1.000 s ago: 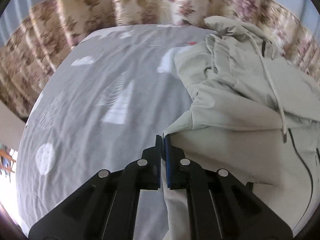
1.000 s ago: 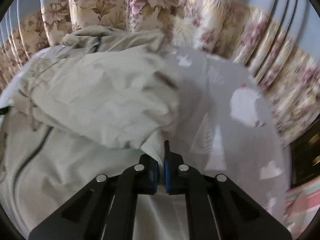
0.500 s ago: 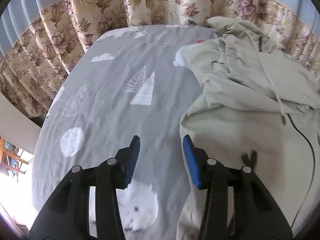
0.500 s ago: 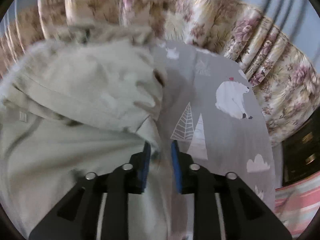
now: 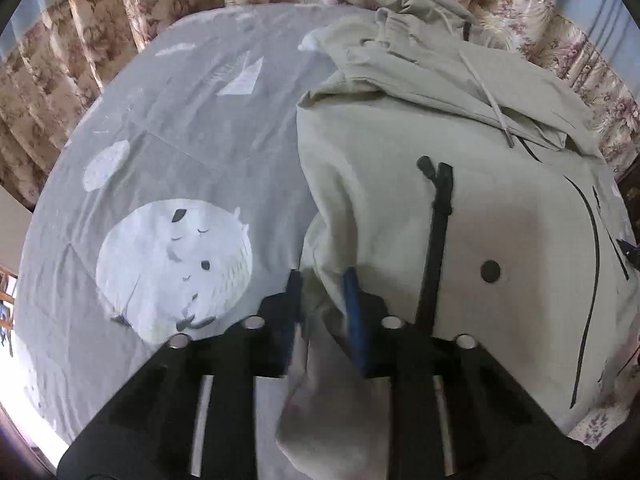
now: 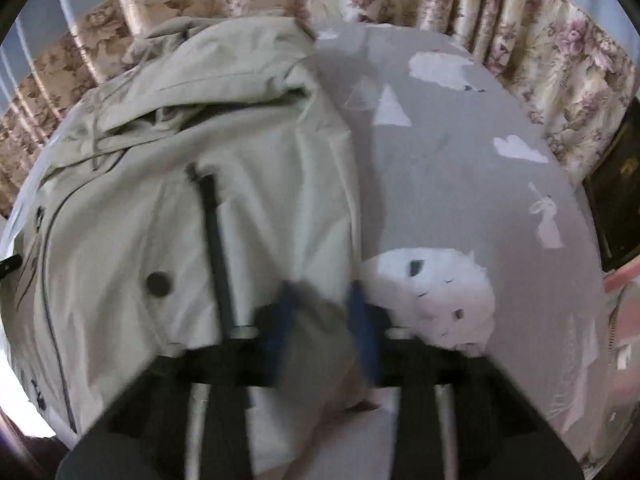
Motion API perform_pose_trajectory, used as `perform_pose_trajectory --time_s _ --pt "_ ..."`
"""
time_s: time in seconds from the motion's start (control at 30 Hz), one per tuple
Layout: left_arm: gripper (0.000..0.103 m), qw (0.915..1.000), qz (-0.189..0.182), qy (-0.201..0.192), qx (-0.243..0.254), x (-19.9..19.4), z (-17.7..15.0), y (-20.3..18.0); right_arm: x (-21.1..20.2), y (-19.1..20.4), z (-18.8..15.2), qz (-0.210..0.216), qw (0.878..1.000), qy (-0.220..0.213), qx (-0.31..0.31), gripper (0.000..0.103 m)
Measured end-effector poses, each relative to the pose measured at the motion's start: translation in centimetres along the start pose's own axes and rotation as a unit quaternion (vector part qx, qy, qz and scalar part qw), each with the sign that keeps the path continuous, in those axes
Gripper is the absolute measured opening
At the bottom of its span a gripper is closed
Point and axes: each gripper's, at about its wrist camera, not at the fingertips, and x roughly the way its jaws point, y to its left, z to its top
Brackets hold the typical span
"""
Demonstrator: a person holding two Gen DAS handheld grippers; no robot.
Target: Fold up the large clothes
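Note:
A large pale beige hooded jacket lies on a grey printed bed sheet, hood toward the far curtain. It also shows in the right wrist view. My left gripper is open, its jaws on either side of a fold at the jacket's left edge. My right gripper is open over the jacket's right edge, with fabric between the jaws; this view is blurred. A black strap and a dark round button sit on the jacket's front.
Floral curtains hang around the far side of the bed. The sheet has white animal prints to the left and to the right of the jacket. Dark furniture stands at the far right.
Both grippers let go of the jacket, opened, and pulled back toward its near end. The jaws now stand around folds at the jacket's side edges.

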Motion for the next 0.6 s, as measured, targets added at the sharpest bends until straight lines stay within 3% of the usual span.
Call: perform_pose_trajectory --time_s 0.1,0.17,0.23,0.27,0.33,0.37,0.47,0.53,0.57,0.6 --pt "0.004 0.9998 -0.02 -0.008 -0.007 -1.5 -0.1 -0.3 -2.8 1.8 0.3 0.028 0.998 -0.042 -0.032 0.003" --pt "0.004 0.9985 -0.046 -0.026 -0.011 -3.9 0.1 -0.2 -6.4 2.8 0.7 0.001 0.994 -0.09 -0.067 0.003" --pt "0.004 0.9962 -0.071 -0.05 -0.01 -6.7 0.2 0.1 -9.4 2.0 1.1 -0.001 0.992 -0.112 -0.063 0.002" --pt "0.004 0.9946 -0.084 -0.06 -0.01 -8.0 0.1 0.2 -10.3 1.7 1.2 -0.004 0.991 -0.116 -0.064 0.002" --pt "0.004 0.9943 -0.09 -0.056 -0.005 -8.7 0.0 0.5 -10.2 1.3 1.1 -0.058 0.989 -0.103 -0.085 0.002" --pt "0.005 0.9955 -0.082 -0.047 -0.003 -8.1 -0.2 0.6 -8.6 0.8 0.8 -0.085 0.989 -0.075 -0.094 0.002" --pt "0.011 0.998 -0.059 0.008 -0.02 -3.8 -1.6 1.6 -4.4 -1.0 -0.3 -0.09 0.993 -0.005 -0.079 0.004" --pt "0.011 0.9988 0.044 0.018 -0.008 -2.0 -2.5 2.0 -2.5 -2.5 -0.9 -0.107 0.992 0.029 -0.065 0.007" --pt "0.02 0.9967 0.079 0.018 0.0 -1.8 -2.8 2.4 -2.6 -3.2 -0.9 -0.097 0.993 0.03 -0.054 0.007" --pt "0.038 0.9961 0.087 0.015 -0.005 -2.0 -2.8 3.1 -3.4 -4.1 -0.5 -0.076 0.996 0.019 -0.031 0.007"
